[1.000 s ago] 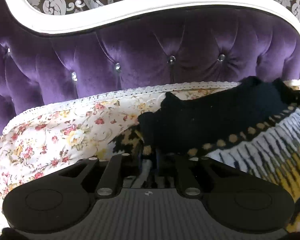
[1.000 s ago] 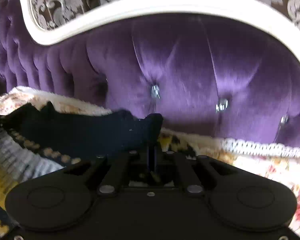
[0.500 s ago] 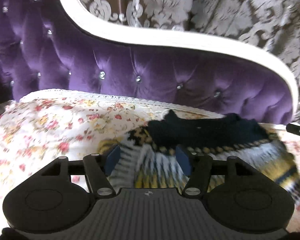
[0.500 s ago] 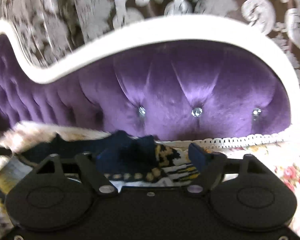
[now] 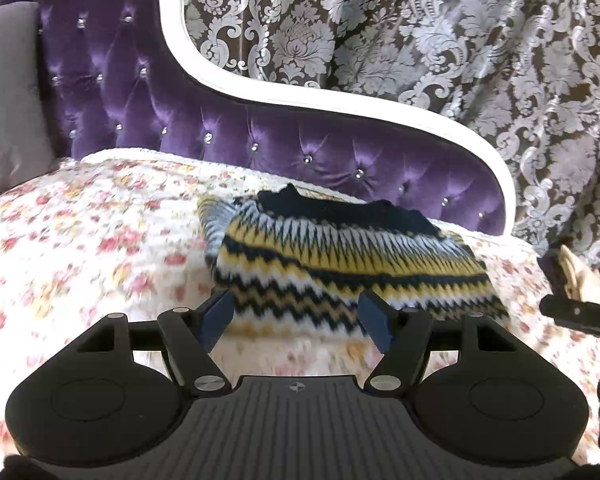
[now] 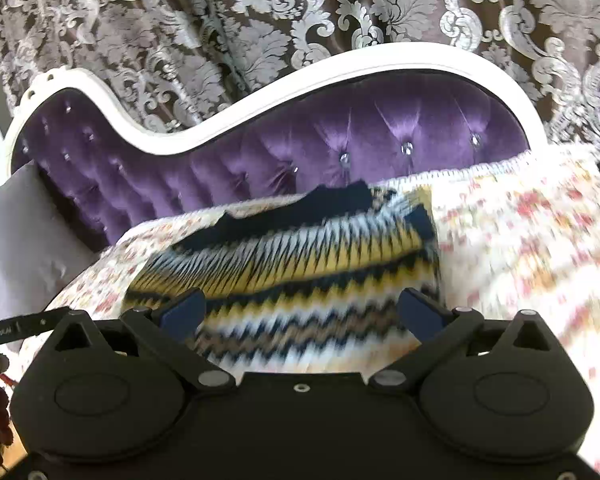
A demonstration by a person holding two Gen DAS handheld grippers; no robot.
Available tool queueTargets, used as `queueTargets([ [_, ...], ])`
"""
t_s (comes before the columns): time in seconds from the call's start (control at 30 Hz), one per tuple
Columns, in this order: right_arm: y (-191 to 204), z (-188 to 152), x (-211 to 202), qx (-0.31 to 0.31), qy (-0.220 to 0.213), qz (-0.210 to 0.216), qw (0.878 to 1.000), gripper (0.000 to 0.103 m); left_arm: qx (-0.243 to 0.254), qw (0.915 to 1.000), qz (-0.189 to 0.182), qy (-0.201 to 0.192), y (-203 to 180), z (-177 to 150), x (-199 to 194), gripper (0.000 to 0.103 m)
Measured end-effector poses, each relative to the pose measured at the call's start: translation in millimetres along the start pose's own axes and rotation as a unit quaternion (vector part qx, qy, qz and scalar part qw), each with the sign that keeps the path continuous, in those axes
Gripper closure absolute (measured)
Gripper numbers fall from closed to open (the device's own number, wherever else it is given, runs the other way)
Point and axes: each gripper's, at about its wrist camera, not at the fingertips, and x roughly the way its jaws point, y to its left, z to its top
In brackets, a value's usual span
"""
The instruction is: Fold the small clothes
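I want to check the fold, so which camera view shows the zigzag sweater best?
The left wrist view. There the zigzag sweater lies sharp and whole on the floral cover, with its black top edge and both ends visible. The right wrist view shows it too, but motion-blurred, with its near edge hidden behind the gripper body.

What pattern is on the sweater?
Yellow, white and black zigzags on the sweater, clearest in left wrist view.

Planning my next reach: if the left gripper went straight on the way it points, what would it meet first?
Most likely the folded yellow, black and white zigzag knit garment, lying on the floral bedcover. The left gripper, jaws opening with nothing between them, aims at its near edge; depth is unclear.
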Motion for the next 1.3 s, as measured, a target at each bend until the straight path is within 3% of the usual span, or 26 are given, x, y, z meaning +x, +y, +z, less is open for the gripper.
queueTargets([
  [0.3,31,-50,-56,-0.022,0.009,-0.01,1.0,0.001,0.011,0.9999,0.012,0.004,-15,-41,-43,0.035],
  [0.67,32,-86,-66,-0.009,0.042,-0.01,0.999,0.001,0.031,0.9983,0.028,0.041,-19,-65,-46,0.035],
  [0.9,20,-80,-57,0.011,0.051,-0.011,0.999,0.001,0.066,0.9961,0.036,0.047,-25,-37,-8,0.035],
  [1.17,14,-69,-49,0.01,0.051,-0.014,0.999,0.001,0.095,0.9926,0.069,0.033,-32,14,77,0.035],
  [1.3,9,-68,-46,0.012,0.056,-0.02,0.998,0.001,0.093,0.9891,0.092,0.067,-22,14,125,0.035],
])
